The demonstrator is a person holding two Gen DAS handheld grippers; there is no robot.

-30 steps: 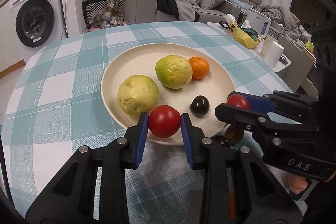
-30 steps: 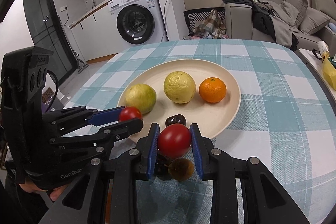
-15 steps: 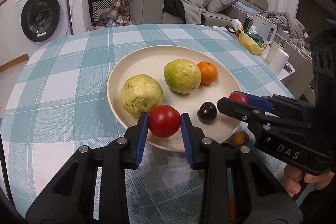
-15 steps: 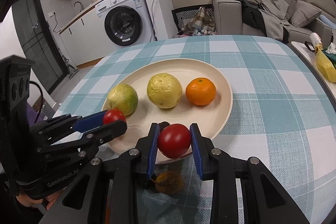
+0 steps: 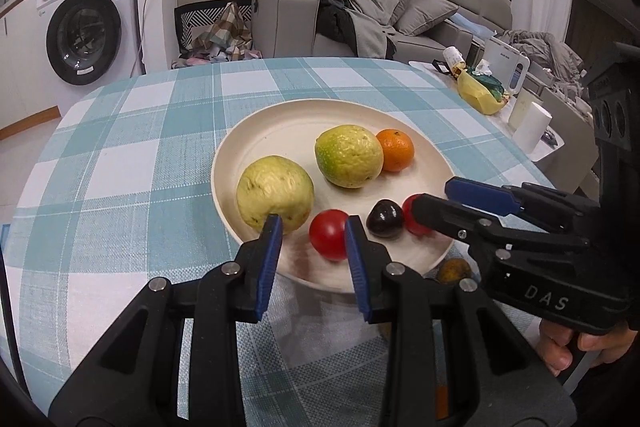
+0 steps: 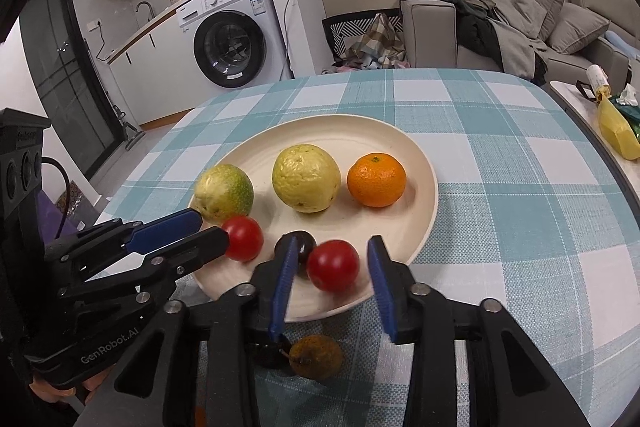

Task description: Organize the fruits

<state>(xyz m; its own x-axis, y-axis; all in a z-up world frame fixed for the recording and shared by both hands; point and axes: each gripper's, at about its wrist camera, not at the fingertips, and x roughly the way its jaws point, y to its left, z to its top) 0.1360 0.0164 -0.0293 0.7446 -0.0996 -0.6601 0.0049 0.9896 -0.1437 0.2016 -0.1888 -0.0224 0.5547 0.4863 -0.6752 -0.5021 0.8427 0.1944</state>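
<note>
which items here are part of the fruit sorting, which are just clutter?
Job:
plate
two guavas
orange
two tomatoes
dark fruit
brown fruit off the plate

Clutter:
washing machine
sofa
yellow bag
paper roll

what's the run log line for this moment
left gripper: opening, red tomato between | right gripper: opening, second red tomato between | both over round cream plate
</note>
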